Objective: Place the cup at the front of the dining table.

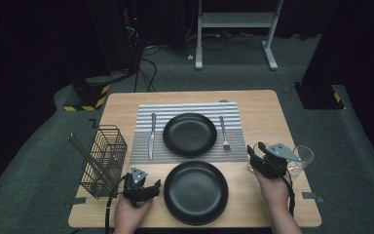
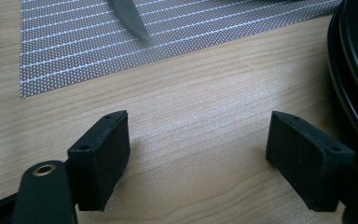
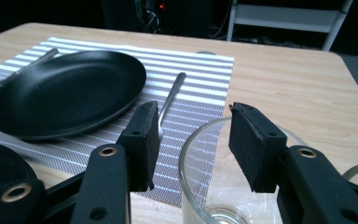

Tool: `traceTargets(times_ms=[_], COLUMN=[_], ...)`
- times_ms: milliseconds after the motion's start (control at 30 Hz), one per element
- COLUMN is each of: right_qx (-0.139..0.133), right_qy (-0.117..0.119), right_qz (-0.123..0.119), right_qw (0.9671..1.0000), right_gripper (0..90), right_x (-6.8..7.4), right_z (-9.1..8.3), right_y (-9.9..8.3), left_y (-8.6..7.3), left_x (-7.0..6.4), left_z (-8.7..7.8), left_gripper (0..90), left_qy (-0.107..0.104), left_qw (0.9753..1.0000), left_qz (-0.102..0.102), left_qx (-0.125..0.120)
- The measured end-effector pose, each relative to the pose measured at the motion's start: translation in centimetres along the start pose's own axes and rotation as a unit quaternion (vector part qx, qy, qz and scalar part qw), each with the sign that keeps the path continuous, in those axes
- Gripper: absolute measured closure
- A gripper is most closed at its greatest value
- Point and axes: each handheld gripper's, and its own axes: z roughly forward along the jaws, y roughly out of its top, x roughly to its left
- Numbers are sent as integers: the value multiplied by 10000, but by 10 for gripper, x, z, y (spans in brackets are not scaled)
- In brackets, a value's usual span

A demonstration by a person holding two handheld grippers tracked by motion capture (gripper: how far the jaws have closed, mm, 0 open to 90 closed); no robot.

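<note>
While the left tool (image 1: 151,187) rests low on the counter (image 1: 263,112) near its front edge, its jaws stand wide apart with only bare wood between them, gripping nothing. Just to its right sits the near black plate (image 1: 195,191), whose rim almost touches the right-hand jaw in the left gripper view. To its left stands a wire basket (image 1: 104,158) close to the counter's left edge, leaving a narrow strip of open wood for that hand.

The right tool (image 1: 251,155) hovers by the right side, its jaws spread either side of the rim of a clear glass (image 3: 223,186); the right-hand jaw looks close to the rim, the other stands clear of it, so nothing is gripped. A second glass (image 1: 303,158) stands just beyond, at the counter's right edge.

Farther back, a striped mat (image 1: 141,146) carries another black plate (image 1: 190,134), a knife (image 1: 151,136) left of it and a fork (image 1: 223,132) right. Bare wood stays open right of the mat.
</note>
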Motion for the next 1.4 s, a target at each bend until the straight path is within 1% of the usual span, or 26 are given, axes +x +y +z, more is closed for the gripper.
traceTargets(times_ms=[100, 300, 400, 633, 733, 833, 900, 1100, 1233, 1333, 1400], right_qx=[20, 108, 136, 157, 199, 183, 181, 173, 148, 149, 152], right_qy=[-88, -92, -84, 7, 34, -6, 7, 66, 44, 87, 90], right_qz=[-35, 16, 4, 30, -12, -14, 24, -58, -95, -40, -47], right_qw=[10000, 9999, 9999, 9999, 9998, 9998, 9998, 9998, 9998, 9998, 9998], right_gripper=[522, 531, 535, 598, 604, 645, 680, 735, 780, 782, 782], right_x=[1, 0, 0, -1, 1, 0, -1, 0, 1, 0, 0], right_z=[2, 2, 2, 1, 2, 1, 1, 0, -2, -2, -2], right_y=[-1, -3, -4, -6, -5, -6, -6, -5, -5, -5, -5], left_y=[0, 0, 0, 0, 0, 0, 0, 0, 0, 0, 0], left_x=[0, 0, 0, 1, 1, 0, 0, 0, 0, 1, 0], left_z=[0, 0, 0, 0, 0, 0, 0, 0, 0, 0, 0], left_gripper=[226, 229, 229, 233, 234, 234, 233, 234, 234, 235, 235], left_qy=[-21, -22, -21, -20, -21, -21, -21, -20, -18, -18, -19], left_qw=[10000, 10000, 10000, 10000, 10000, 10000, 10000, 10000, 10000, 10000, 10000], left_qz=[-6, 2, 0, 11, 10, 1, 2, 12, 5, 15, 6], left_qx=[0, 2, 0, 4, 5, -4, -2, 5, -6, 3, -5])
